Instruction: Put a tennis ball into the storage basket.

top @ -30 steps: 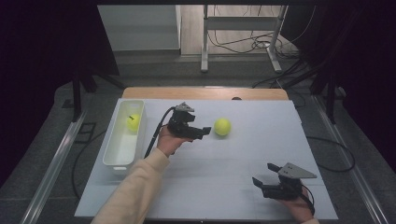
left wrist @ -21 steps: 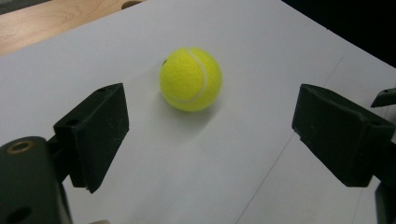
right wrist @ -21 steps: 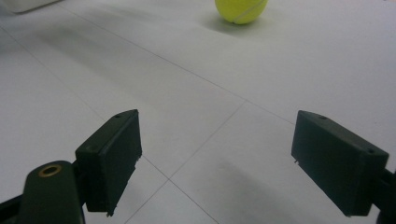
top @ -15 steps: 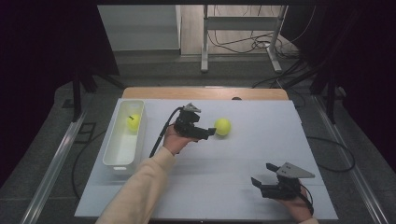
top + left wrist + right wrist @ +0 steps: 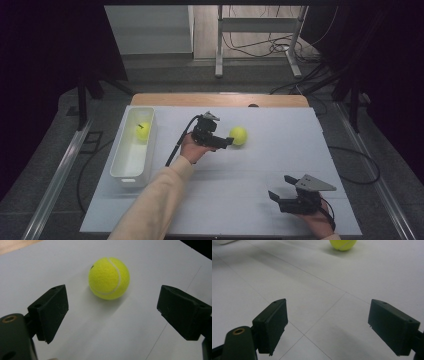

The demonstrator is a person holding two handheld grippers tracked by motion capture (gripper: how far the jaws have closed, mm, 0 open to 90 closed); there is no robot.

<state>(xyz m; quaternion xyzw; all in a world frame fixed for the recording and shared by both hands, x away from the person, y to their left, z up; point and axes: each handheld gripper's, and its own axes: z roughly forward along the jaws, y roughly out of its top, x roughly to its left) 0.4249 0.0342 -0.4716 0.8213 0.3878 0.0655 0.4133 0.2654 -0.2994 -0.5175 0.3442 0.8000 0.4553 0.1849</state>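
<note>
Two fuzzy yellow-green tennis balls counted: one point(image 5: 238, 135) lies on the white counter point(image 5: 250, 200) just ahead of the left gripper point(image 5: 112, 312), untouched, fingers spread wide, having just been opening with nothing between them; the second ball point(image 5: 142, 131) sits in the single white rectangular plastic bin point(image 5: 131, 170); right gripper point(image 5: 281, 192) well apart, fingers open, empty.

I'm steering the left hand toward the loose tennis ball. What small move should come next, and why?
Probably ease the left gripper forward until the tennis ball sits between its fingers, then close. The fingers are open, wider than the ball, and it lies on the table just ahead of them, untouched.
</note>
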